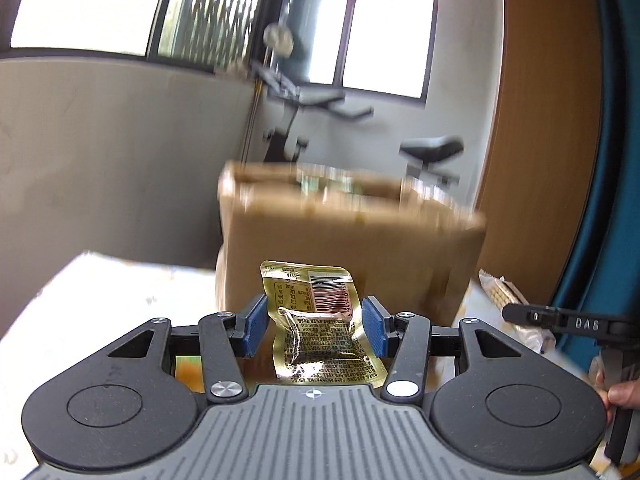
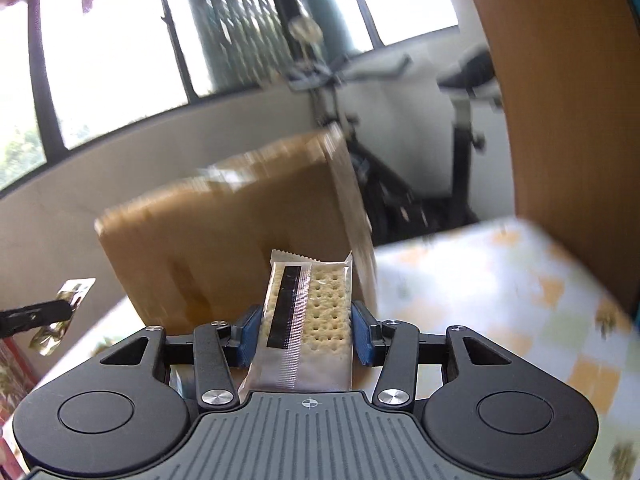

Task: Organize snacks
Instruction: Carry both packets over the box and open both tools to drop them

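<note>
Left wrist view: left gripper point(image 1: 316, 330) pinches a gold foil snack pouch point(image 1: 320, 328); right gripper point(image 2: 306, 334) pinches a clear-wrapped cracker pack point(image 2: 308, 312); both are near, but not yet in, the brown cardboard box point(image 1: 348, 248).

Bright windows point(image 1: 384, 20) with dark frames above a plain grey wall point(image 1: 120, 152), daylight blown out white through the panes. Between the panes a green lattice screen point(image 2: 236, 20), and below the windows an exercise bike point(image 2: 400, 152) with black saddle point(image 1: 434, 148) and handlebars, blurred. Right of the bike a tall wooden panel point(image 2: 568, 100) edged in blue; nearer than the bike a table point(image 2: 500, 280) under a pale yellow-checked cloth.
</note>
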`<state>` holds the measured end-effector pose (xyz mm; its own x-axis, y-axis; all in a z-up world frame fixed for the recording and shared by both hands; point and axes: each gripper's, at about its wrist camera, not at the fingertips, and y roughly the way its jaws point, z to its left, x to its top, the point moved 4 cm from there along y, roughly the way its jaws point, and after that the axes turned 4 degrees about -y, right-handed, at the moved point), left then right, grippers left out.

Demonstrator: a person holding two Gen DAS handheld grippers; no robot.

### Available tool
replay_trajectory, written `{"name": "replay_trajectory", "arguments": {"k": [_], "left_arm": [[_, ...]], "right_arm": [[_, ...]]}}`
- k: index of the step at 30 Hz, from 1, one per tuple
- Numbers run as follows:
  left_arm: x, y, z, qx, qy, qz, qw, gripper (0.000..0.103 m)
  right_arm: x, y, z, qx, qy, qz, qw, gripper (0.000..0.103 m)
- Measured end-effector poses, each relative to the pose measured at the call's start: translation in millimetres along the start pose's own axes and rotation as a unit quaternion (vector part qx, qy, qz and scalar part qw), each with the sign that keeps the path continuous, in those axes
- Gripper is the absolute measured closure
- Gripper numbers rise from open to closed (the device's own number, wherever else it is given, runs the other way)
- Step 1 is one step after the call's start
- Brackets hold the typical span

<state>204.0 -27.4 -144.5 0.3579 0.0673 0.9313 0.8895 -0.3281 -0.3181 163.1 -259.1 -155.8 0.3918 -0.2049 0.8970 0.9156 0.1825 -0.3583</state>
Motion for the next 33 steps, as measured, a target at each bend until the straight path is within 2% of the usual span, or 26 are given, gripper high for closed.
{"name": "replay_trajectory", "arguments": {"k": [5, 9, 14, 20, 25, 26, 28, 33], "left_arm": [[52, 9, -9, -0.011, 0.013, -0.060, 0.9980, 0.050], [90, 35, -12, -0.032, -0.003, -0.086, 0.9958, 0.050], [117, 89, -18, -0.015, 0.013, -0.067, 0.9976, 0.050], [119, 133, -10, 0.014, 0.024, -0.011, 0.9996, 0.048], [107, 142, 0, 0.038, 0.038, 0.029, 0.9982, 0.041], [108, 142, 6, 0.041, 0.037, 0.030, 0.9980, 0.037], [106, 135, 12, 0.042, 0.032, 0.027, 0.9983, 0.024], [108, 122, 19, 0.039, 0.022, 0.029, 0.9986, 0.021]], "right_arm": [[58, 5, 7, 0.023, -0.014, -0.059, 0.998, 0.060], [93, 39, 9, 0.032, -0.013, -0.064, 0.997, 0.060], [119, 105, 18, 0.008, -0.043, -0.031, 0.999, 0.060], [113, 156, 20, -0.033, -0.041, 0.021, 0.998, 0.060], [102, 162, 28, -0.042, -0.055, 0.037, 0.997, 0.058], [103, 160, 28, -0.045, -0.058, 0.034, 0.997, 0.058], [103, 155, 28, -0.043, -0.055, 0.030, 0.997, 0.052], [102, 133, 30, -0.028, -0.055, 0.007, 0.998, 0.051]]}}
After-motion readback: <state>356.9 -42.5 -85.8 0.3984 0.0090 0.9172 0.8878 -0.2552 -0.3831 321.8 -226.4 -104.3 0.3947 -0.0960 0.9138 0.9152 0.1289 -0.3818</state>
